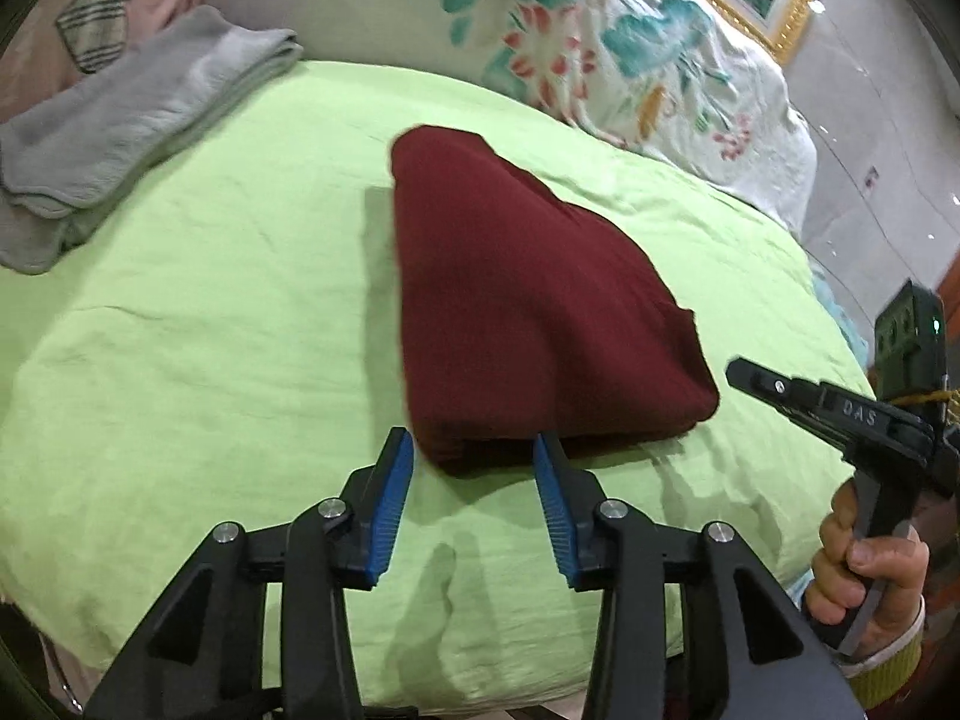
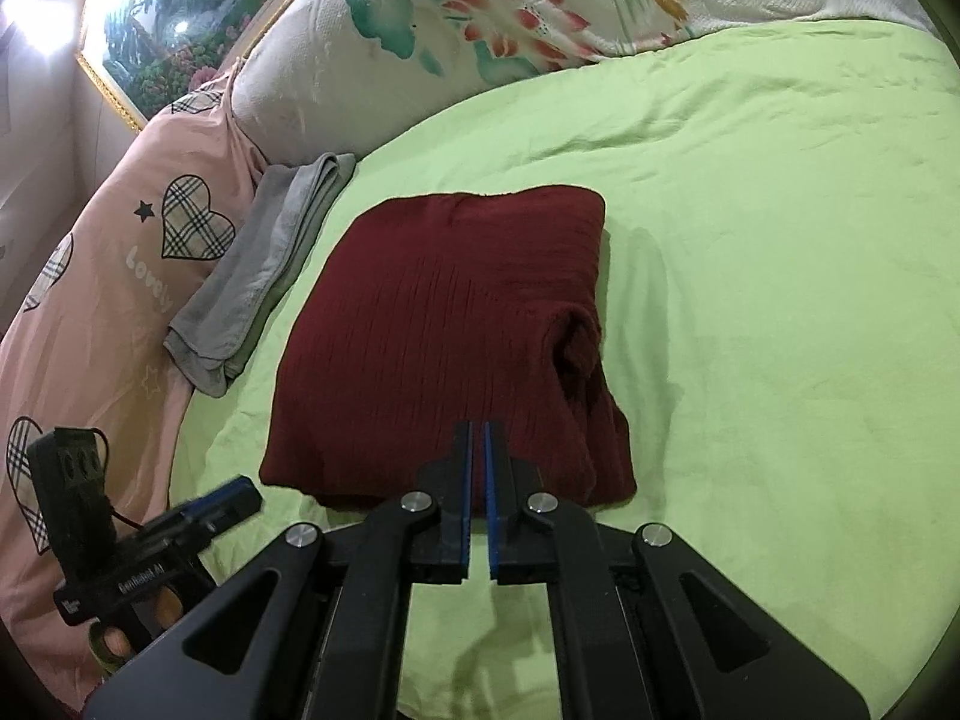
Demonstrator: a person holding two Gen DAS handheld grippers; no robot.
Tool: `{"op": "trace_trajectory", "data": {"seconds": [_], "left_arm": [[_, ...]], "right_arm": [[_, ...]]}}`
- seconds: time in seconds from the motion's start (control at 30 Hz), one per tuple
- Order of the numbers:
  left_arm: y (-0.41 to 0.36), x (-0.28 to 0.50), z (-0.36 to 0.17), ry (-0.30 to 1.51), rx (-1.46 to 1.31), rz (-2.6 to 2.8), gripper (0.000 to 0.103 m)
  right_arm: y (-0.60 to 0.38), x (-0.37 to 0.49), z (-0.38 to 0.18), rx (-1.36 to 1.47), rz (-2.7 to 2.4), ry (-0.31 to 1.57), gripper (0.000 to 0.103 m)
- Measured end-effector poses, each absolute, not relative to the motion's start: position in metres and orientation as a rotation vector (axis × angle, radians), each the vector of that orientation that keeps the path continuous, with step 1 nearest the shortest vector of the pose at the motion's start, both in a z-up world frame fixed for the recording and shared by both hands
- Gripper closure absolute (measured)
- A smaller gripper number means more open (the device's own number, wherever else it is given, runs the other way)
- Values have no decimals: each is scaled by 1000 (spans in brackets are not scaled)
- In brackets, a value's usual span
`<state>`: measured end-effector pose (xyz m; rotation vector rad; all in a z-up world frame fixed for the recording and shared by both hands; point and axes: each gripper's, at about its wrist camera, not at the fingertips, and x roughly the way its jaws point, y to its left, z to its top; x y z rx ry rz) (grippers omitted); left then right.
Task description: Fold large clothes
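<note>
A dark red knitted garment (image 1: 528, 300) lies folded into a thick rectangle on the green bed sheet (image 1: 210, 300); it also shows in the right wrist view (image 2: 444, 348). My left gripper (image 1: 474, 444) is open and empty, its blue pads at the garment's near edge. My right gripper (image 2: 478, 429) is shut with nothing between its pads, its tips just above the garment's near edge. The right gripper also appears at the right of the left wrist view (image 1: 744, 375), and the left gripper at the lower left of the right wrist view (image 2: 240, 495).
A folded grey cloth (image 1: 126, 126) lies at the sheet's far left, also seen in the right wrist view (image 2: 264, 264). A floral quilt (image 1: 600, 42) is bunched behind. A pink heart-print cover (image 2: 108, 276) lies left. A framed picture (image 2: 180, 18) hangs on the wall.
</note>
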<state>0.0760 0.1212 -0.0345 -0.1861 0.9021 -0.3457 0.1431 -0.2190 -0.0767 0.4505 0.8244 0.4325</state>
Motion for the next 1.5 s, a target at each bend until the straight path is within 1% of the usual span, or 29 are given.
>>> {"op": "trace_trajectory", "data": {"seconds": [0.07,0.13,0.2,0.3,0.37,0.4,0.47,0.53,0.57,0.6,0.67,0.7,1.03,1.17,1.43,1.5], "left_arm": [[126,73,-31,895,-190,-333,51],[130,69,-30,891,-181,-314,46],[134,63,-30,888,-169,-301,44],[137,56,-31,893,-154,-283,36],[137,55,-32,898,-144,-266,26],[138,54,-33,900,-139,-251,25],[139,53,-34,906,-126,-231,24],[140,53,-36,915,-111,-213,24],[141,52,-37,921,-101,-206,24],[140,51,-38,926,-89,-197,24],[140,48,-39,927,-75,-188,24],[140,47,-40,927,-69,-185,24],[138,46,-39,947,-42,-182,24],[135,44,-37,945,-26,-172,23],[132,45,-28,932,18,-149,23],[130,43,-24,914,45,-141,23]], "right_arm": [[-217,141,-78,447,435,834,99],[-215,137,-79,445,442,841,99],[-212,134,-78,436,443,845,99],[-211,131,-77,426,449,848,99],[-210,129,-75,408,447,850,99],[-210,127,-75,400,444,853,98],[-209,123,-77,381,436,861,97],[-208,117,-79,360,435,871,93],[-207,115,-80,350,437,875,84],[-206,112,-81,340,440,876,70],[-204,104,-81,314,443,867,55],[-203,100,-82,299,439,863,53],[-202,94,-88,260,424,887,52],[-198,93,-85,250,431,883,48],[-190,96,-79,214,447,893,45],[-188,96,-76,195,454,896,42]]}}
